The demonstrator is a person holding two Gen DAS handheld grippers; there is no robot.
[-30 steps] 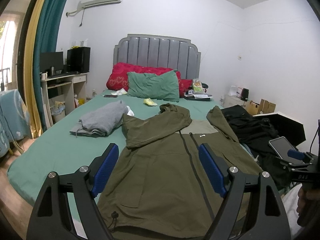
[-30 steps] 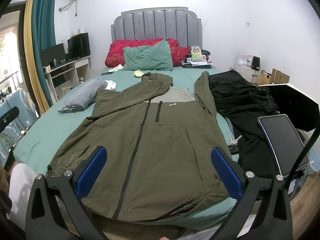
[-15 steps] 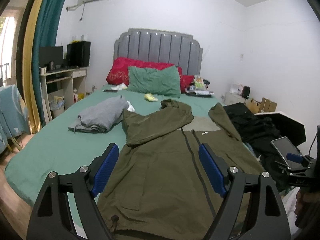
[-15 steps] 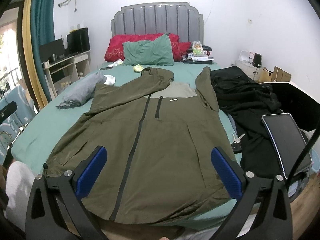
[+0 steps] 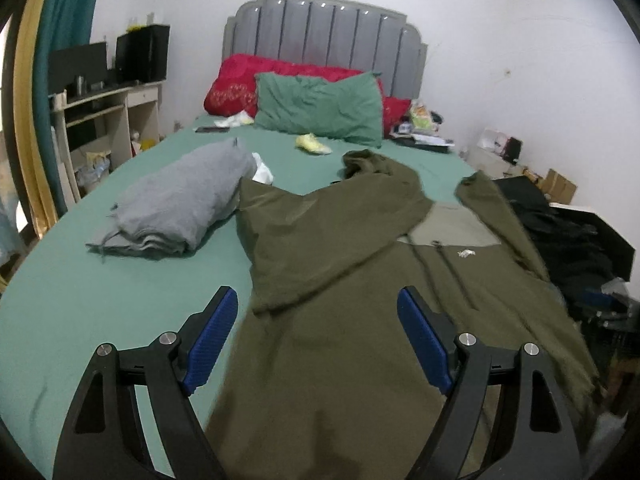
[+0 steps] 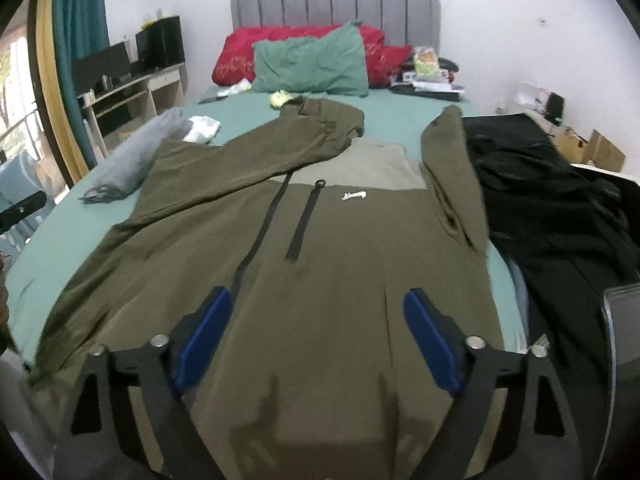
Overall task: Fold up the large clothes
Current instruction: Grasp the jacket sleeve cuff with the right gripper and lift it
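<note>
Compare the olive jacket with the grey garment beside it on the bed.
The olive jacket lies spread flat, front up; the grey garment is already folded into a thick bundle. The jacket covers much more bed than the bundle. Both rest on the green sheet, untouched by either tongs.

1. No text, brand, number or sign is legible in either view.
2. The jacket [image 6: 320, 248] carries a small white chest mark [image 6: 353, 196], too small and blurred to read.
3. The red pillow [image 5: 236, 86] shows a gold pattern, not readable as writing.
</note>
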